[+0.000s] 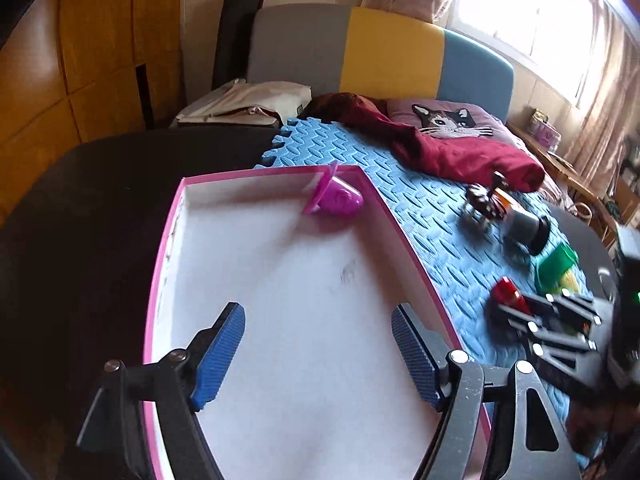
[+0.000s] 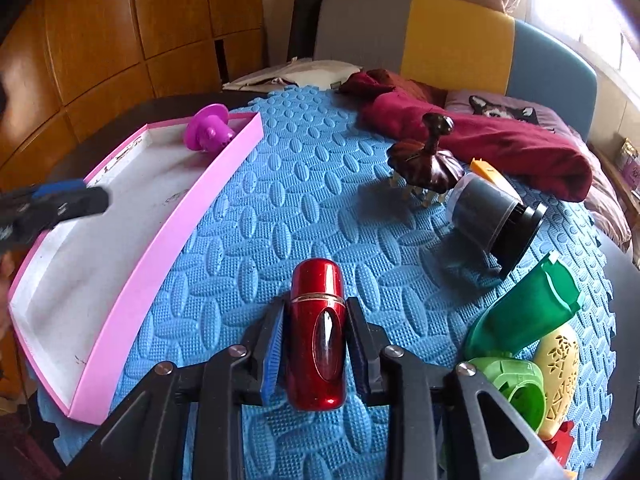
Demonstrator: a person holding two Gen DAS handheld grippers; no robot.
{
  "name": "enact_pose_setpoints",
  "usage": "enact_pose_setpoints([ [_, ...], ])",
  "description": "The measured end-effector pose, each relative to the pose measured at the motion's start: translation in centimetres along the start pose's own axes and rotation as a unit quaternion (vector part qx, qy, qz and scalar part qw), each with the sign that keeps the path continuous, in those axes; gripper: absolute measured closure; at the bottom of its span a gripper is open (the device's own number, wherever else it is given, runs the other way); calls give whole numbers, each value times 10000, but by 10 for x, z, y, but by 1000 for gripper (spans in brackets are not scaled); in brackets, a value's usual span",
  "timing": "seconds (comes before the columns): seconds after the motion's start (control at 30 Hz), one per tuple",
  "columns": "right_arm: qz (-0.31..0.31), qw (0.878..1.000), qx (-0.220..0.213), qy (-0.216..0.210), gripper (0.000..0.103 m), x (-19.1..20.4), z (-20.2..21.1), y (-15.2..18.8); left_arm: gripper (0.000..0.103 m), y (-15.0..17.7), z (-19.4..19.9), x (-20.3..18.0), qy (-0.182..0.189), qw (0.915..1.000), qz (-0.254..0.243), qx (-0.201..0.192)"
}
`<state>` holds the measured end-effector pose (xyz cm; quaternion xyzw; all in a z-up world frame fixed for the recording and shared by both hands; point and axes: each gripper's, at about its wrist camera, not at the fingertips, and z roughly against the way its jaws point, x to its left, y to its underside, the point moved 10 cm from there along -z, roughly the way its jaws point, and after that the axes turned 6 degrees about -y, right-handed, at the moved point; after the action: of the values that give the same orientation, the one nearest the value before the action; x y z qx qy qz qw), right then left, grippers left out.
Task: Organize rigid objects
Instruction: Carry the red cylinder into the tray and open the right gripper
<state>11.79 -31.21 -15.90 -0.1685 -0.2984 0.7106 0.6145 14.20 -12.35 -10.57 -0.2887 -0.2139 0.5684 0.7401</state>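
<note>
A: How far along is the sorting, would you say?

B: Early, by my reading. On the blue foam mat (image 2: 304, 208), with its embossed leaf pattern, the pink tray (image 2: 168, 240) lies along the left side. Its white floor is nearly bare. Only the magenta plastic piece (image 2: 208, 132), with a round flange, lies in it, up at the far end.

A: And what is left outside it?

B: Most of the pieces. Going down in size: a green plastic container (image 2: 528, 312) lying on its side, a grey cylinder with a black cap (image 2: 492, 220) tipped over, a cream pierced shell (image 2: 560, 364) with cut-out patterns, a glossy dark brown figurine (image 2: 424, 160) on pale pegs, and a lime green ring-shaped piece (image 2: 516, 384). All hard, all lying on the mat right of the tray.

A: The red one?

B: The red metallic capsule (image 2: 318, 336), smooth and shiny with rounded ends and a dark oval window, sits between the fingers of the right gripper (image 2: 316, 340), clamped on both flanks, above the mat just right of the tray. I'd guess it goes in next.

A: And the other hand?

B: The left gripper (image 1: 318, 356) is spread wide and empty above the near end of the tray, its blue ribbed pads (image 1: 218, 360) well apart.

A: Anything slippery?

B: The capsule's polished surface may slide; the ribbed pads should help.
</note>
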Motion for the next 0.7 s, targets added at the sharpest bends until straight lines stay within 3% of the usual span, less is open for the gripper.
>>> enact_pose_setpoints([
  [0.17,-91,9999,-39,-50,73,-1,0,0,26,11,21,2,-203,9996,-125,-161],
  [0.7,-45,10000,-53,26,74,-1,0,0,26,32,40,38,-624,9978,175,-158],
])
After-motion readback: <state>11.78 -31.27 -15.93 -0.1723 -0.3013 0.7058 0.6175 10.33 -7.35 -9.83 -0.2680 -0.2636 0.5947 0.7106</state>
